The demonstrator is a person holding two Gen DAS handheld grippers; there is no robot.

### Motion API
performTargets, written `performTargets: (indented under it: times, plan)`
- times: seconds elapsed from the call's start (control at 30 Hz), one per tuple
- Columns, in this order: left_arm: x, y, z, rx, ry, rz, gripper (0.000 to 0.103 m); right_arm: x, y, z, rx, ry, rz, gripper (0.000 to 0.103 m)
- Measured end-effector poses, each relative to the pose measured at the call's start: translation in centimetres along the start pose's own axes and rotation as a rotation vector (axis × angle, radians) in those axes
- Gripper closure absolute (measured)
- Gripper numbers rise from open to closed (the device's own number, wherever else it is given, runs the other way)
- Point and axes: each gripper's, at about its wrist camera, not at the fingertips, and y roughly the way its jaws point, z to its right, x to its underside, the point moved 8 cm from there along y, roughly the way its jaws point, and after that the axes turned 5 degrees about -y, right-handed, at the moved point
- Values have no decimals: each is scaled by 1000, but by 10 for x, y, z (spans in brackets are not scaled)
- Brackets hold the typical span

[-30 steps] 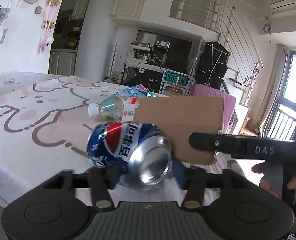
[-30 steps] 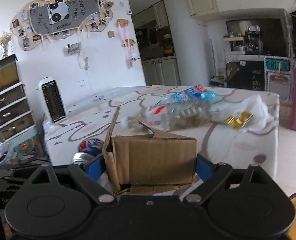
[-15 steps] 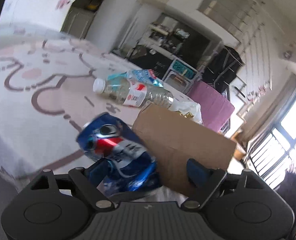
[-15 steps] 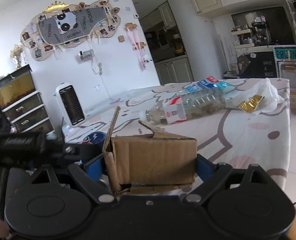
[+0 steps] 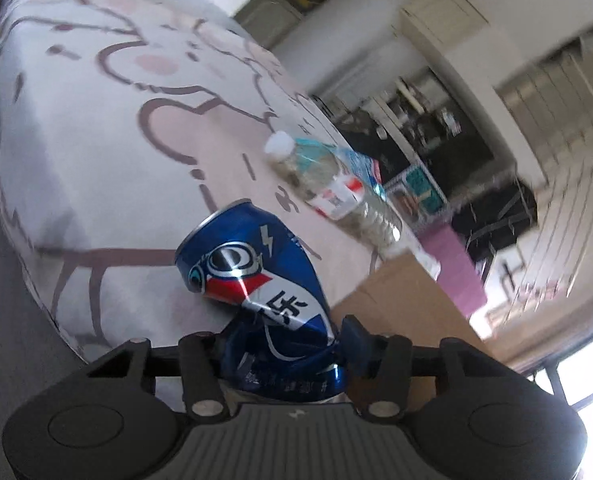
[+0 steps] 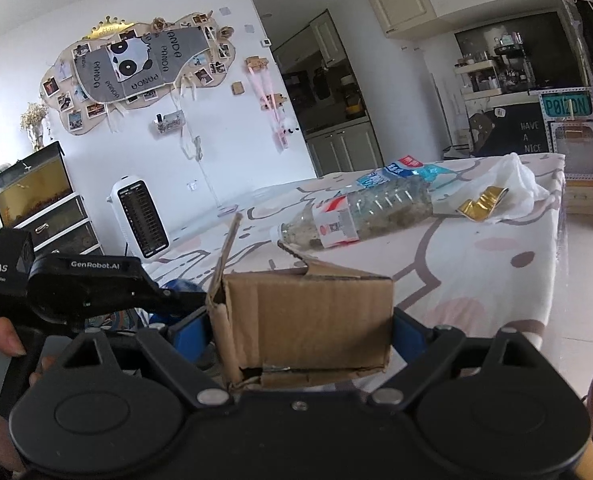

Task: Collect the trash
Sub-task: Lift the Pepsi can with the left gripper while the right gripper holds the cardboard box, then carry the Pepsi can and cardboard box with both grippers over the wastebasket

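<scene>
Left tool (image 5: pixel 284 344) rolled sideways, just clamped on crushed can (image 5: pixel 256 276); right tool (image 6: pixel 302 334) gripping cardboard box (image 6: pixel 308 316).

The soda can (image 5: pixel 256 280) is thin metal, glossy blue with a printed label, its lower part creased and dented. The cardboard box (image 6: pixel 308 320) is matt brown corrugated paper with rough, torn edges. The plastic bottle (image 6: pixel 360 216) is clear, ribbed and shiny, with a smooth paper-like label. The worktop (image 5: pixel 96 160) wears a soft, matt printed cloth. A crumpled white plastic bag (image 6: pixel 512 184) looks thin and slightly glossy; the gold wrapper (image 6: pixel 482 204) on it is shiny foil.
</scene>
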Motion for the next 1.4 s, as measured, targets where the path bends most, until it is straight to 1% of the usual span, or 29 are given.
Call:
performTargets:
  times: [0.07,0.17,0.33,0.47,0.8,1.17,1.4]
  plan:
    - [-2,-4,3,-7,5,31,61,0,-2,1,7,-2,0,11]
    - [-2,-10,11,-38,84,72,65,-1,-4,1,33,-19,2,11]
    - [5,-16,29,-74,262,120,66,-4,-10,6,77,-30,7,11]
    - [13,-19,44,-79,384,147,67,-9,-16,9,115,-38,20,11]
    - [35,-25,84,-72,578,169,69,-24,-50,16,234,-70,56,11]
    - [67,-27,129,-14,710,168,70,-33,-113,44,389,-75,91,11]
    - [95,-16,161,52,785,144,70,-33,-160,72,508,-64,111,11]
